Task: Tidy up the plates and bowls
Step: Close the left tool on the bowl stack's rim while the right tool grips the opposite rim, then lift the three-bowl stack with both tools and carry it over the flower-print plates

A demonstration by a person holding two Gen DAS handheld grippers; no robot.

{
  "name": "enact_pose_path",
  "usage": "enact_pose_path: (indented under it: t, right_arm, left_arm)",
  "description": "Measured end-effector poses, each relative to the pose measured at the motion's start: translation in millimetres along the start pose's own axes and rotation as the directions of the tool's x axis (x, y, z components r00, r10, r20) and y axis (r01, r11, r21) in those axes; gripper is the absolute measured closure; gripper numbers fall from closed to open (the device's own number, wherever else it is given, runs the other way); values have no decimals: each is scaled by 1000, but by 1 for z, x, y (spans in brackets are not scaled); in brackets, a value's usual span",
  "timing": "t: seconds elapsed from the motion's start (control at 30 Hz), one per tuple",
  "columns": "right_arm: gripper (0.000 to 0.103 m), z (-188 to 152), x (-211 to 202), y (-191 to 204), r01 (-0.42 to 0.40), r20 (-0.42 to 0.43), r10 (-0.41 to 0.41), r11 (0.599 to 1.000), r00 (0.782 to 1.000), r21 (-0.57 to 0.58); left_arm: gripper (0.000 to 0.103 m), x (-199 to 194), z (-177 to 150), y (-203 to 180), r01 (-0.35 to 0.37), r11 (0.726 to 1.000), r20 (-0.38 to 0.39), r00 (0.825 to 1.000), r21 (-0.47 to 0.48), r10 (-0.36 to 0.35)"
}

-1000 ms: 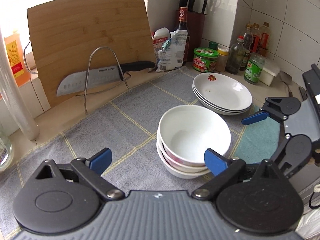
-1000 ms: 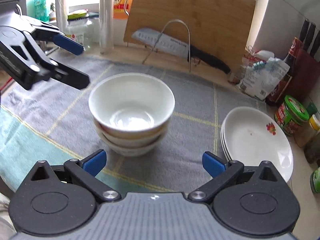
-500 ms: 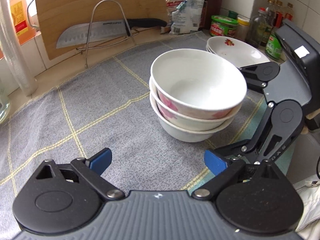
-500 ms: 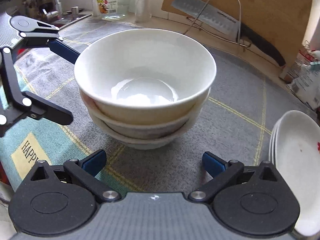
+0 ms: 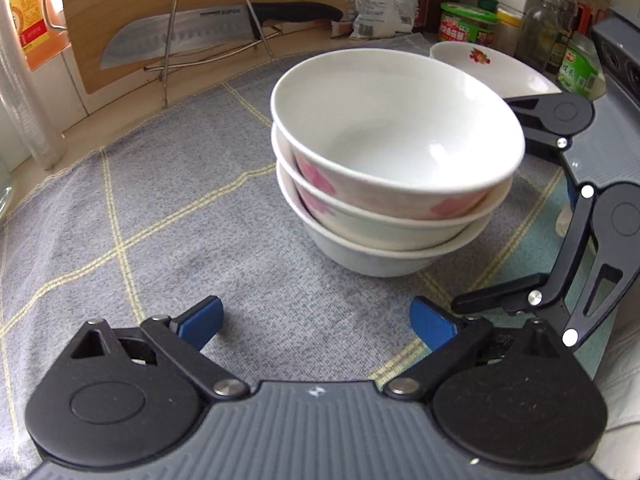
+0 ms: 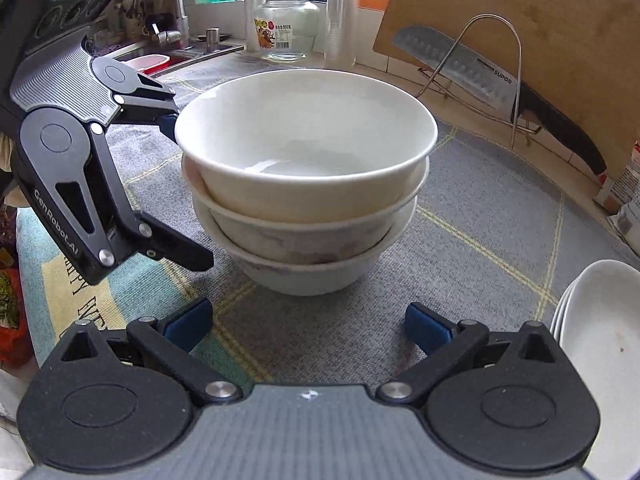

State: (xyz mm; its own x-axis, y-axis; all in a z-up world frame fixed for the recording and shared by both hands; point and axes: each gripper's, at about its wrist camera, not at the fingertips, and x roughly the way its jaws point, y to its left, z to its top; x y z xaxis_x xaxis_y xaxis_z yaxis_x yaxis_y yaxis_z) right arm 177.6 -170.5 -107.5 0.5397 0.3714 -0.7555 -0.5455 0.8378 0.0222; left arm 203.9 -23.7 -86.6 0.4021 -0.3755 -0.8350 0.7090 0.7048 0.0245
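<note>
The left gripper hangs wide and empty just short of the bowl stack; the right gripper is equally wide and empty on the stack's other side, so the 2 flank it without visibly touching. The stack is 3 nested bowls standing upright on the grey checked mat, with the plate stack near it on the same mat.

The risk, as I judge it, is uneven contact: if 1 gripper presses before the other, or catches only the top bowl's rim, the bowls could slide on the cloth or tip apart.

The surface is a kitchen counter. A cutting board and knife lean in a wire rack behind, and a glass jar stands nearby.
</note>
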Motion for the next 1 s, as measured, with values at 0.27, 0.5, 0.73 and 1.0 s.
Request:
enact_pose_path:
  t: [0.27, 0.5, 0.73, 1.0]
  right_arm:
    - [0, -1, 0, -1, 1, 5, -1, 1000, 1000, 1]
    - [0, -1, 0, 0, 7, 6, -7, 1000, 1000, 7]
    - [0, 6, 3, -2, 3, -22, -3, 1000, 1000, 2]
    - [0, 25, 15, -10, -12, -93, 9, 999, 996, -35]
  left_arm:
    - [0, 9, 7, 8, 91, 985, 48, 994, 145, -98]
    - [5, 16, 19, 14, 215, 923, 17, 972, 320, -233]
    - [18, 16, 29, 11, 287, 829, -5, 946, 480, -324]
    - [22, 9, 36, 16, 318, 773, -23, 930, 549, -366]
